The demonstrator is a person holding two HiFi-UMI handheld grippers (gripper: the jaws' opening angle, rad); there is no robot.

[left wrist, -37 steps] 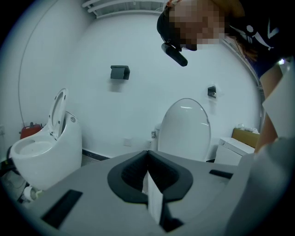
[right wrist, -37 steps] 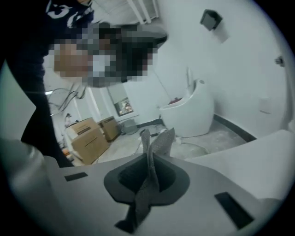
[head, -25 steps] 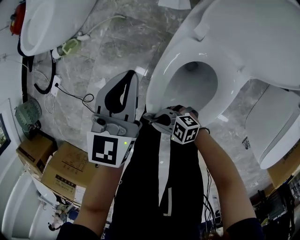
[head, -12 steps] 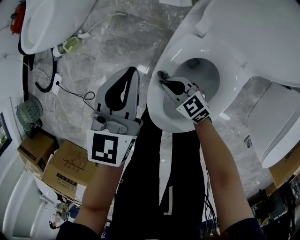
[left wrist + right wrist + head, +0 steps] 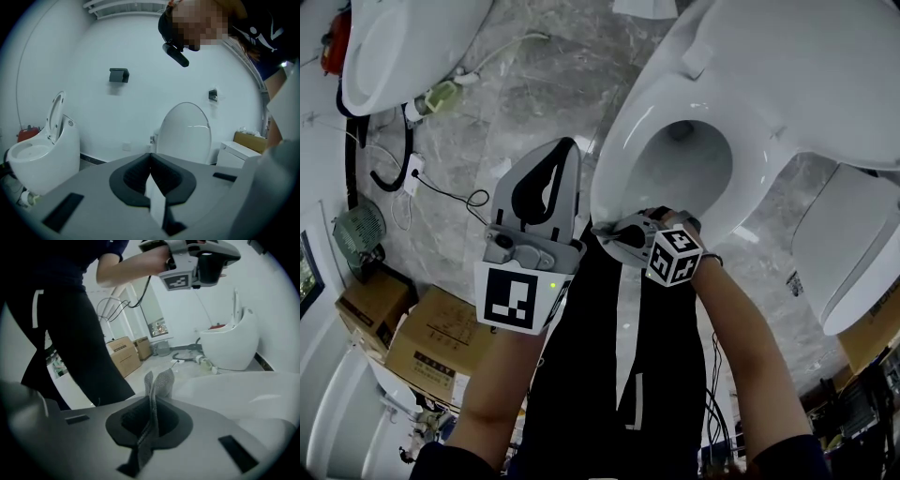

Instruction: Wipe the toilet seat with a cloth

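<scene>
The right gripper (image 5: 609,231) was clamped on a grey mesh cloth (image 5: 158,383). Its jaws were pinched tight, with the fabric folded between them and a tuft sticking out past the tips. It sat at the front edge of the toilet seat (image 5: 622,155), the edge nearest the person. The cloth seemed to rest on the white rim, though the head view was too cramped there to confirm contact. The left gripper (image 5: 565,150) hung off the seat's left edge, above the floor (image 5: 525,84), jaws closed together on nothing. Wiping looked under way at the front edge. The sides and back edge probably remained, but no dirt showed either way.
</scene>
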